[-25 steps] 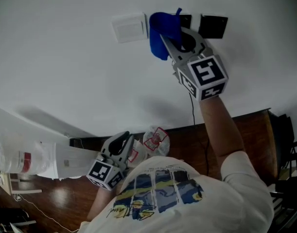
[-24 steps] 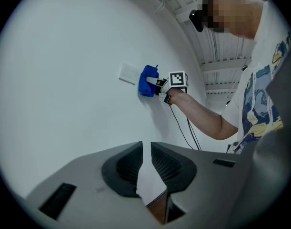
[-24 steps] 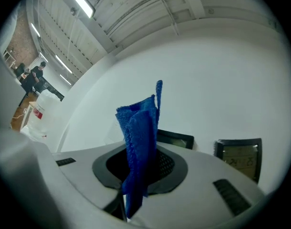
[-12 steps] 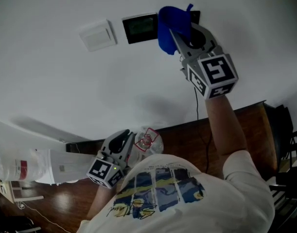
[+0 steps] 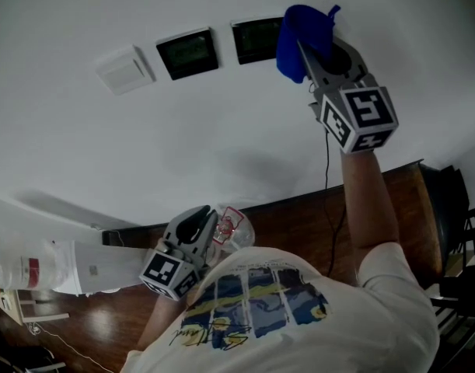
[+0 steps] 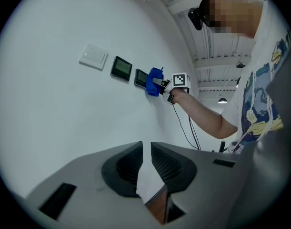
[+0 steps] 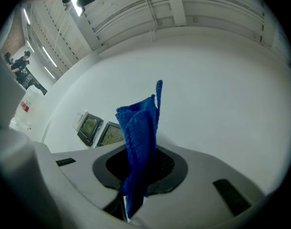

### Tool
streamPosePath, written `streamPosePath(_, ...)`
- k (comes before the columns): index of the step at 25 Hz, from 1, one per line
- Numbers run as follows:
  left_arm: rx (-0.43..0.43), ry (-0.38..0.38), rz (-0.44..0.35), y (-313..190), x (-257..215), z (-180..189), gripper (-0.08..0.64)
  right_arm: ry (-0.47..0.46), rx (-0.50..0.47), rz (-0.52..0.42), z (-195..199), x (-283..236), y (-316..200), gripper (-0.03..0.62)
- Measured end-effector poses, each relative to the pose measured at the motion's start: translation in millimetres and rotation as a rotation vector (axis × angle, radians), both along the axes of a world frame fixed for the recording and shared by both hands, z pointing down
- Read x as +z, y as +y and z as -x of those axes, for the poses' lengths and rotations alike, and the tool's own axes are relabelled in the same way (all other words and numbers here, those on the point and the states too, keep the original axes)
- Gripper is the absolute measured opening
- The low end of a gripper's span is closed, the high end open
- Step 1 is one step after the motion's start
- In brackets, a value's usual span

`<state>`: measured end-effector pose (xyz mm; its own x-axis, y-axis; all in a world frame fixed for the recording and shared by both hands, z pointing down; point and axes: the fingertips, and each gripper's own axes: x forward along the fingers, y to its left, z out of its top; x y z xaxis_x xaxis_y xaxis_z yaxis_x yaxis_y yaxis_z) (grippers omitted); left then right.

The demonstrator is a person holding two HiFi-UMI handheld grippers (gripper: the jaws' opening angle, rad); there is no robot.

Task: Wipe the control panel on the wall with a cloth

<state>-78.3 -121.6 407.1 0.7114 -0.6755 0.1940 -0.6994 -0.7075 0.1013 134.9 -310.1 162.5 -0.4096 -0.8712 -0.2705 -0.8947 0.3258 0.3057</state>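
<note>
Right hand-held gripper (image 5: 311,53) pinches the cloth (image 5: 299,23), seemingly soft and light, by its fold, upper right; left hand-held gripper (image 6: 146,168) is slightly parted, empty.

The head camera looks from above the person's shoulders at the white wall (image 5: 221,115), with the two dark control panels (image 5: 188,53) at the far top. The left gripper (image 5: 198,225) view sits low and well back and faces along that wall. The right gripper (image 5: 309,45) view sits close to the wall, with the panels just left of its cloth (image 7: 140,142). All three views share the panels and the cloth.
</note>
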Motion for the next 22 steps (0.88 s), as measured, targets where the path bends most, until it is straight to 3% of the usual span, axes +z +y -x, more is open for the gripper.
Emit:
streamPosePath(4, -0.009, 0.011, 0.003, -2, -4, -9, 0.032, -0.018, 0.031, 0.010, -21, 6, -12, 0.086)
streamPosePath(13, -0.022, 0.006, 0.004, 0, -2, 1, 0.032, 0.003, 0.030, -0.019, -19, 3, -4, 0.083)
streamPosePath(17, -0.027, 0.003, 0.015, 1, 1, 20, 0.032, 0.045, -0.005, -0.074, 20, -6, 28, 0.083)
streamPosePath(22, -0.036, 0.004, 0.009, 7, 1, 44, 0.032, 0.053, -0.153, -0.059, 105, -1, 42, 0.083)
